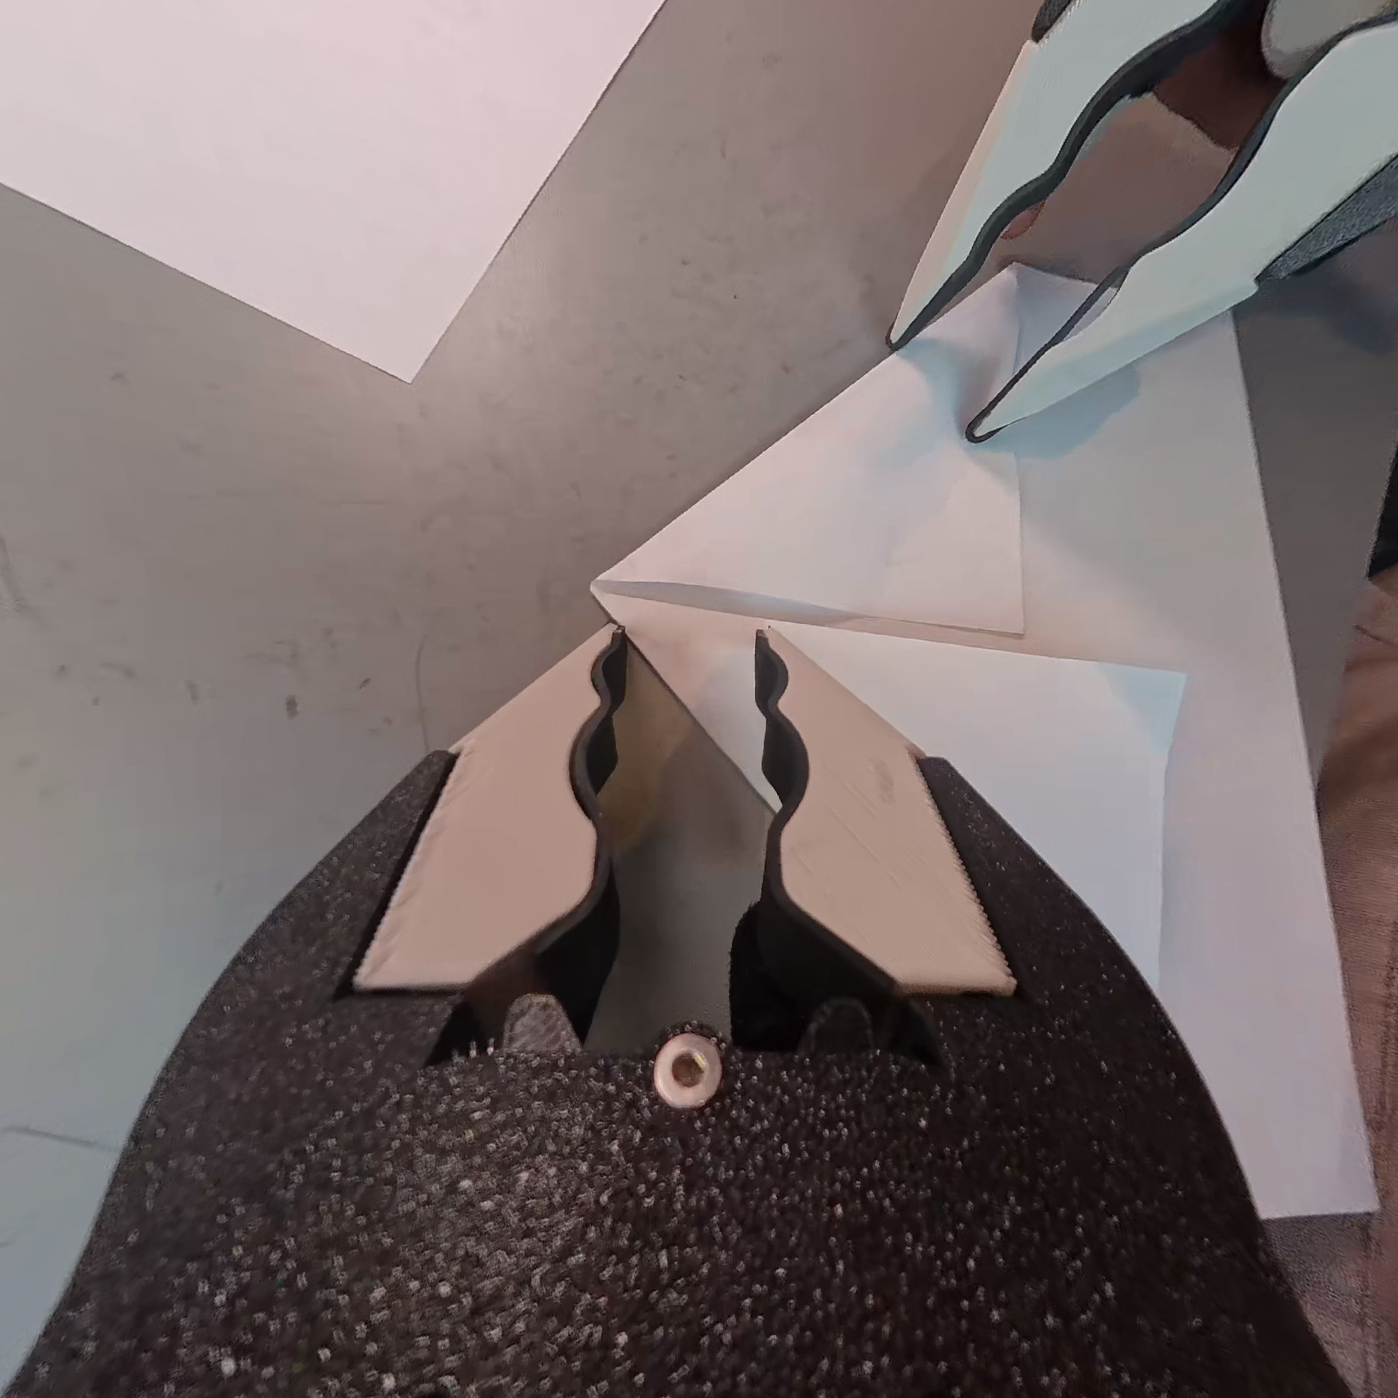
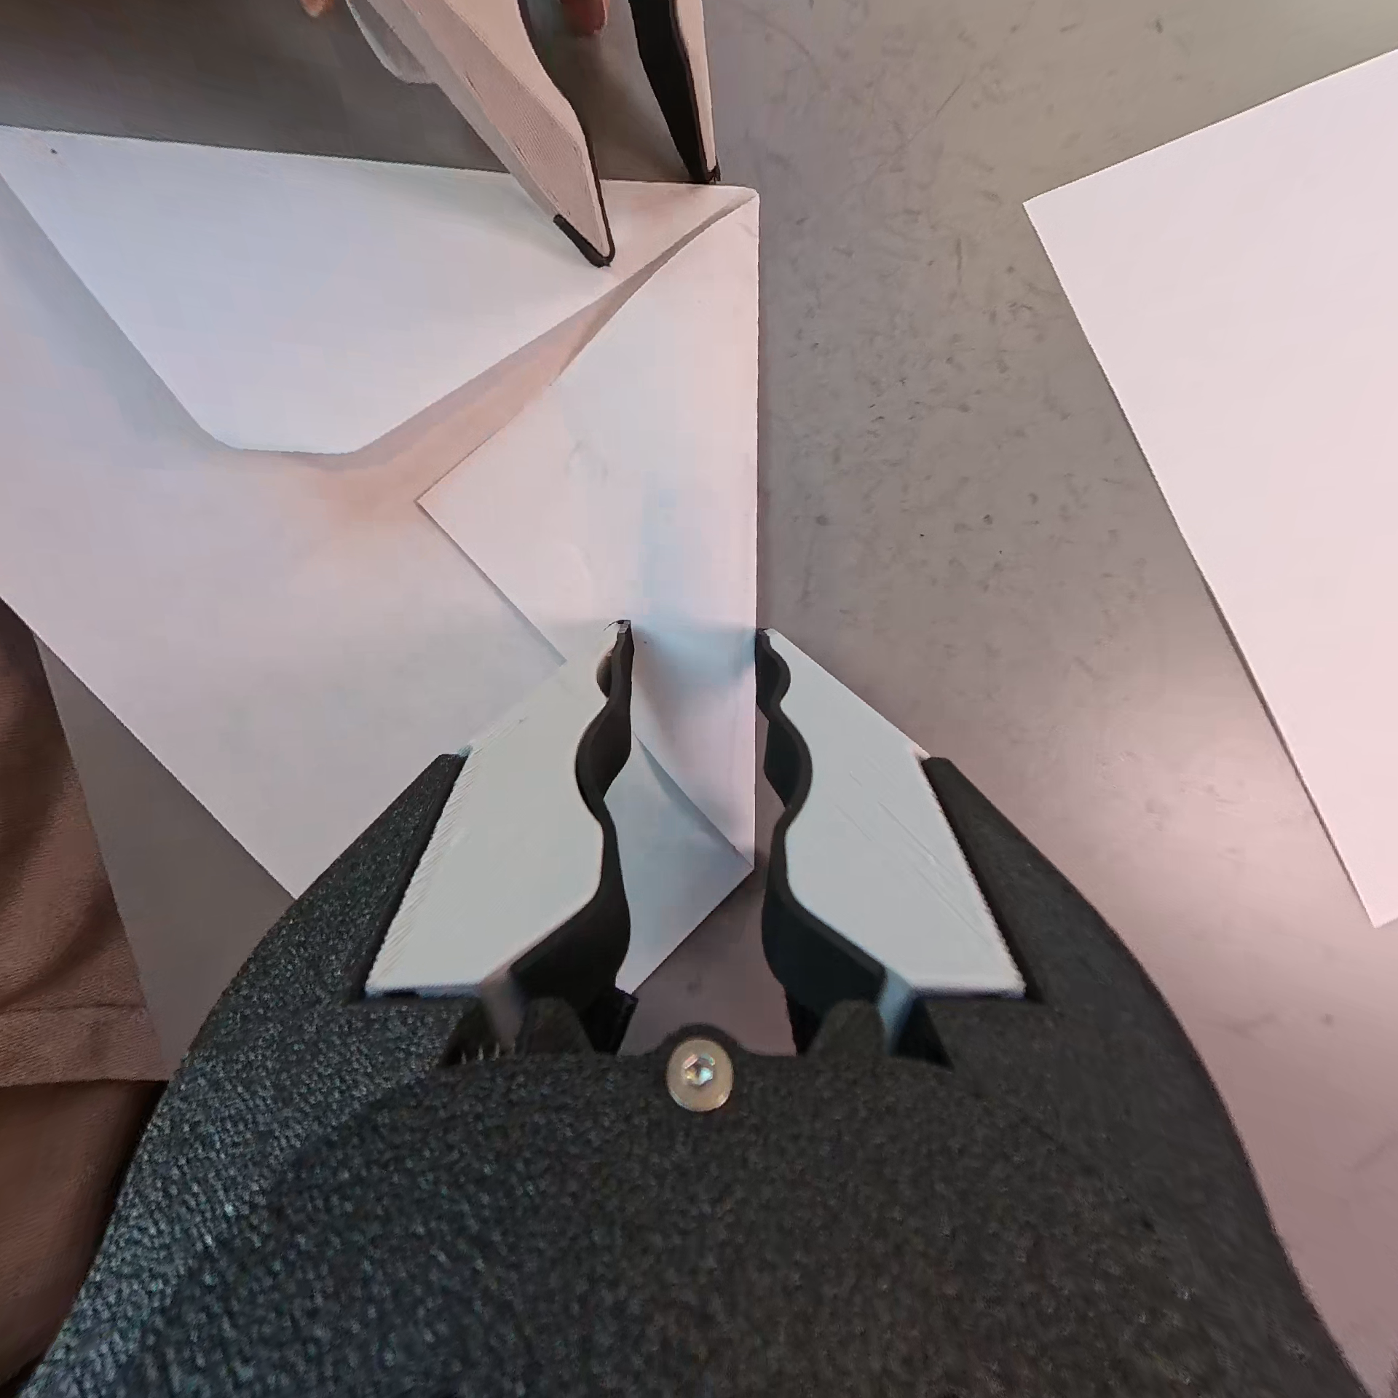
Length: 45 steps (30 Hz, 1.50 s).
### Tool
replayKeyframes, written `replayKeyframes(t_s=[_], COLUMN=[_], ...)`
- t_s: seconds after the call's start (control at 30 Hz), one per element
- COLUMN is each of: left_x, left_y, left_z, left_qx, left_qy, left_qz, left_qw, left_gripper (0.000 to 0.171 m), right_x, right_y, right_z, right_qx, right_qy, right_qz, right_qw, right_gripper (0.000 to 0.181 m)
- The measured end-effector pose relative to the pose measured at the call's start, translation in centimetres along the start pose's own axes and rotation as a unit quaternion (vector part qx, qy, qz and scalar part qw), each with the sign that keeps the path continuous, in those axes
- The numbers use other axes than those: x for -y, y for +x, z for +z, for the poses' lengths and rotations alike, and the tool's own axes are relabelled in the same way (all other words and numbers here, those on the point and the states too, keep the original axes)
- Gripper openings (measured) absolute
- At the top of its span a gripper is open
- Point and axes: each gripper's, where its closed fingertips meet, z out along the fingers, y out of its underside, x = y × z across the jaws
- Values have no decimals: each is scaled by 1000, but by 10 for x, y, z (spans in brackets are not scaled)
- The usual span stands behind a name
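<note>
Two white paper items are shown on a grey, scuffed table (image 2: 945, 454): an envelope (image 2: 250, 575) lying back-side up, and a separate plain sheet (image 2: 1256, 454) lying well apart from it. The envelope's rounded top flap (image 2: 302, 318) is seen folded over its back, and one end of the envelope is seen turned in as a triangular fold (image 2: 666, 469) with a sharp crease along the outer edge. The right gripper (image 2: 692, 632) is held low over that triangular fold, its fingers pointing along the crease; its jaws stand moderately apart and nothing is clasped between them. The left gripper (image 1: 690, 632) is angled down at the pointed corner of the envelope, where the fold meets the flap; its jaws are likewise parted, with one fingertip (image 2: 594, 246) resting on or just above the flap and nothing gripped. A brown sleeve (image 2: 53, 870) is visible at the frame edge beside the envelope.
</note>
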Motion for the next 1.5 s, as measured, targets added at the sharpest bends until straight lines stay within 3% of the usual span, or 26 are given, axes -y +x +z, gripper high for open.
replayKeyframes(t_s=[0.1, 0.23, 0.4, 0.53, 0.67, 0.73, 0.93, 1.23, 1.5], left_x=[-2, -3, -4, -7, -9, -9, -8, -12, 0], left_y=[0, 4, 10, 11, 12, 11, 16, 36, 36], left_z=[2, 1, 1, -2, -4, -6, -12, -8, -17], left_qx=[40, 42, 29, 34, 23, 18, -32, -31, -97], left_qy=[-7, -8, -4, -2, 10, 15, 29, 5, 60], left_qz=[48, 56, 62, 60, 39, 23, -46, 4, -57], left_qw=[998, 998, 998, 998, 999, 999, 998, 999, 992], left_gripper=[30, 27, 25, 25, 25, 26, 39, 52, 63], right_x=[-2, 5, 14, 19, 18, 17, 13, 36, 55], right_y=[-1, -1, -3, -17, -22, -20, -26, -24, -26], right_z=[-1, -1, 13, 15, 13, 11, 3, -21, -43], right_qx=[8, 13, 13, 19, 6, -5, -1, -14, -29], right_qy=[5, 4, -37, -45, -38, -30, 7, 82, 137], right_qz=[7, 15, 8, -12, -17, -23, -47, -58, -89], right_qw=[1000, 1000, 999, 999, 999, 999, 999, 995, 986], right_gripper=[31, 32, 50, 30, 26, 8, 0, 0, 0])
